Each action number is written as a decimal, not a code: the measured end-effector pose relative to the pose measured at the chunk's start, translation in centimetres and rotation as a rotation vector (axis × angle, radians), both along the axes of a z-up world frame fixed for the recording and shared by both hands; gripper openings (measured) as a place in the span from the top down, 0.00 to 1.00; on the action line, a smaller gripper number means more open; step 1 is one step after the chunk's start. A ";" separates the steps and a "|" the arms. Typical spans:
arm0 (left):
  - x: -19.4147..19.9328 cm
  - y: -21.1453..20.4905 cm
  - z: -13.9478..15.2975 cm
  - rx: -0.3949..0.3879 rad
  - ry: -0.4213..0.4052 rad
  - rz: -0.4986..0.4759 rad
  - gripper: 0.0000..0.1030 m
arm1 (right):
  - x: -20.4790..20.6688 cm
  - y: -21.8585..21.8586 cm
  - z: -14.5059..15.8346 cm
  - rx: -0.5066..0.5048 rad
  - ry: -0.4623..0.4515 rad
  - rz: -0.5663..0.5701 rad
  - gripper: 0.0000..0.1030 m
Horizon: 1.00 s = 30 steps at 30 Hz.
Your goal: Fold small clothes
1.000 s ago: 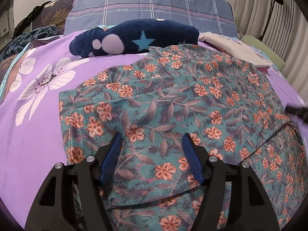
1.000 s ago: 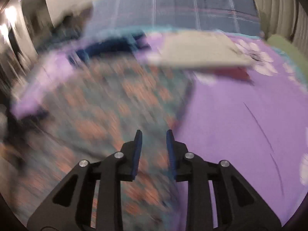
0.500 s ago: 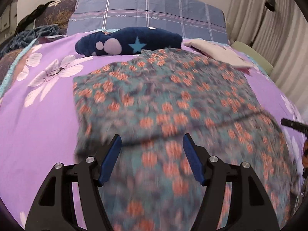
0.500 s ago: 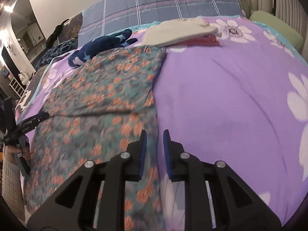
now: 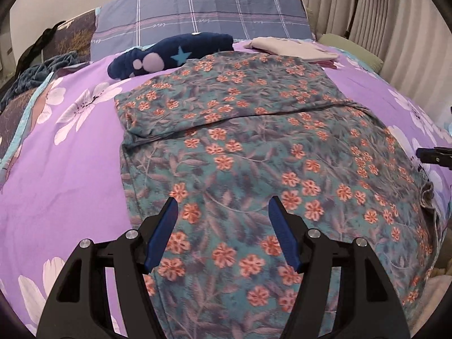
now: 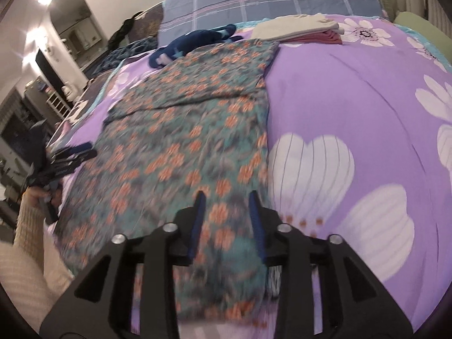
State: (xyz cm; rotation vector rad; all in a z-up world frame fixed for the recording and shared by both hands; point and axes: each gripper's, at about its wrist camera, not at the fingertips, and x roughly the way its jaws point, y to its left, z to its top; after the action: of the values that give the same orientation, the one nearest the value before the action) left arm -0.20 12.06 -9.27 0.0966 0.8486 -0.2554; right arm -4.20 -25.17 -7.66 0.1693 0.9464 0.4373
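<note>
A teal garment with orange flowers (image 5: 254, 147) lies spread on the purple bed, its far part folded over with a crease across the middle; it also shows in the right wrist view (image 6: 192, 130). My left gripper (image 5: 223, 212) is open and empty above the garment's near left part. My right gripper (image 6: 227, 203) is open and empty above the garment's near right edge. The right gripper's tip shows at the right edge of the left wrist view (image 5: 435, 155). The left gripper shows at the left of the right wrist view (image 6: 67, 158).
A purple flowered bedspread (image 5: 70, 163) covers the bed. A dark blue plush item with a star (image 5: 169, 53) lies beyond the garment. A stack of folded cream and pink clothes (image 6: 305, 28) sits at the far right. A checked pillow (image 5: 203, 19) stands behind.
Both grippers have pulled back towards the near edge of the bed. The right gripper's jaws have opened. The garment now lies flat with its far part folded over.
</note>
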 end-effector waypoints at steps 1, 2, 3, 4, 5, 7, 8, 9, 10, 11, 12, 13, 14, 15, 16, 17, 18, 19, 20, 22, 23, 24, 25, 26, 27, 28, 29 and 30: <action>-0.1 -0.2 0.1 0.001 -0.002 -0.001 0.34 | -0.9 -0.3 0.2 0.003 -0.004 0.017 0.64; -0.3 -0.4 0.1 -0.001 -0.004 -0.002 0.34 | -1.3 -0.5 0.3 0.004 -0.006 0.030 0.63; -0.5 -0.5 0.2 -0.003 -0.005 -0.001 0.34 | -2.0 -0.7 0.5 0.004 -0.011 0.047 0.62; -0.6 -0.7 0.3 -0.003 -0.007 0.001 0.34 | -2.4 -0.9 0.7 0.005 -0.015 0.062 0.59; -0.8 -0.8 0.4 -0.002 -0.011 0.004 0.33 | -3.2 -0.9 0.8 0.006 -0.018 0.097 0.54; -1.1 -0.9 0.5 0.000 -0.014 0.011 0.33 | -4.0 -0.7 0.8 0.000 -0.016 0.152 0.51; -1.2 -0.9 0.6 0.002 -0.017 0.019 0.30 | -4.3 -0.6 0.7 -0.005 -0.010 0.175 0.50; -1.4 -0.8 0.7 0.005 -0.019 0.028 0.29 | -4.4 -0.4 0.3 -0.011 0.000 0.199 0.50; -1.5 -0.7 0.7 0.007 -0.020 0.034 0.29 | -4.4 -0.3 0.0 -0.017 0.009 0.213 0.50; -1.8 -0.5 0.8 0.011 -0.020 0.045 0.29 | -4.3 -0.1 -0.5 -0.030 0.023 0.227 0.50; -1.9 -0.4 0.9 0.014 -0.022 0.052 0.29 | -4.1 0.1 -1.1 -0.041 0.037 0.237 0.51; -2.1 -0.2 1.1 0.019 -0.024 0.061 0.29 | -3.9 0.2 -1.5 -0.047 0.046 0.242 0.58; -2.4 0.2 1.3 0.022 -0.026 0.074 0.29 | -3.6 0.4 -2.0 -0.049 0.059 0.253 0.72; -2.6 0.5 1.5 0.026 -0.029 0.089 0.29 | -3.3 0.5 -2.4 -0.043 0.068 0.269 0.80; -2.8 1.0 1.8 0.027 -0.032 0.105 0.29 | -3.1 0.5 -2.6 -0.035 0.070 0.280 0.94; -2.9 1.4 2.0 0.026 -0.035 0.117 0.29 | -3.0 0.4 -2.5 -0.013 0.062 0.296 0.95; -3.1 1.8 2.3 0.023 -0.038 0.131 0.29 | -2.7 0.0 -2.0 0.027 0.035 0.299 0.95; -3.2 2.2 2.6 0.020 -0.041 0.142 0.29 | -2.4 -0.6 -1.6 0.064 0.017 0.287 0.95; -3.4 2.8 2.9 0.016 -0.046 0.159 0.29 | -1.6 -2.3 -0.6 0.144 -0.010 0.234 0.95; -3.7 4.0 3.8 0.009 -0.061 0.196 0.29 | -0.2 -4.8 0.2 0.228 -0.039 0.138 0.95; -3.9 4.6 4.2 0.007 -0.069 0.213 0.29 | 0.8 -6.4 0.3 0.253 -0.046 0.062 0.95; -4.1 5.0 4.5 0.005 -0.076 0.224 0.29 | 1.5 -7.1 0.1 0.240 -0.043 0.010 0.95; -4.3 5.5 4.9 -0.001 -0.086 0.236 0.29 | 2.2 -7.5 -0.3 0.222 -0.032 -0.031 0.95; -4.7 6.0 5.4 -0.015 -0.097 0.243 0.28 | 2.9 -7.8 -0.9 0.211 -0.013 -0.062 0.95; -5.1 6.4 5.8 -0.032 -0.105 0.242 0.27 | 3.4 -7.7 -1.4 0.210 0.003 -0.071 0.95; -5.7 6.7 6.2 -0.056 -0.113 0.229 0.27 | 3.6 -7.6 -1.8 0.210 0.013 -0.071 0.95; -6.2 6.9 6.5 -0.072 -0.119 0.216 0.25 | 3.9 -7.2 -2.1 0.207 0.023 -0.067 0.95; -6.8 7.0 6.7 -0.091 -0.126 0.197 0.22 | 4.1 -6.9 -2.4 0.202 0.029 -0.063 0.95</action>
State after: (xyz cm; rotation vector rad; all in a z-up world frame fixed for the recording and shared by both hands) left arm -7.01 19.06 -2.53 -0.0555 0.7143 -0.1017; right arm -0.11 -32.07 -10.08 0.3887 0.9226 0.4731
